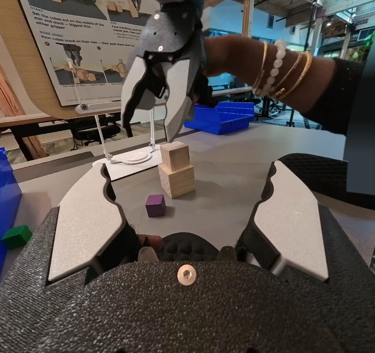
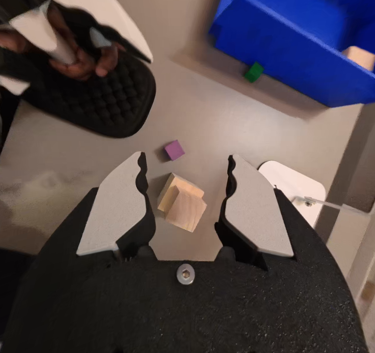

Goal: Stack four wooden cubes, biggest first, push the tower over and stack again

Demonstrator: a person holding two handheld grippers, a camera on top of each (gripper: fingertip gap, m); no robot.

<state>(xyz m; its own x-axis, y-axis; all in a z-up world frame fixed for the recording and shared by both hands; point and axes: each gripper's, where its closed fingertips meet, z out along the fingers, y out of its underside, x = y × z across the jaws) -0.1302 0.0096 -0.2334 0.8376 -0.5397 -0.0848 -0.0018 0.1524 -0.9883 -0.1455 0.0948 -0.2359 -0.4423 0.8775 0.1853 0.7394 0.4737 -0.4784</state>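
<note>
- The right gripper (image 2: 186, 156) hangs above a two-block wooden stack, jaws spread with nothing between the pads; in the left wrist view one fingertip (image 1: 170, 138) seems to be just at the top back edge of the small wooden block (image 1: 178, 156), and contact cannot be told.
- The left gripper (image 1: 187, 165) is spread wide and bare, low over the table, with the stack well ahead of its fingertips.
- The small wooden block sits on the large wooden block (image 1: 179, 183), turned a little out of line with it.
- A purple cube (image 1: 155, 205) lies on the table just in front of the stack, apart from it.
- A green cube (image 1: 16, 236) is half cut off at the left edge, beside a blue bin (image 1: 7, 191) that is mostly out of frame; the right wrist view blurs both.
- A pale block (image 2: 360, 59) in that bin is blurred and cut by the edge.
- A second blue bin (image 1: 223, 118) is partly hidden behind the right gripper.
- The table (image 1: 243, 180) is plain grey; a white stand (image 1: 132, 160) holds a printed sheet (image 1: 81, 38), partly covered.
- A black padded mat (image 2: 97, 107) lies under the person's hand (image 2: 81, 67).
- Behind is an open room with wooden beams, desks and windows.
</note>
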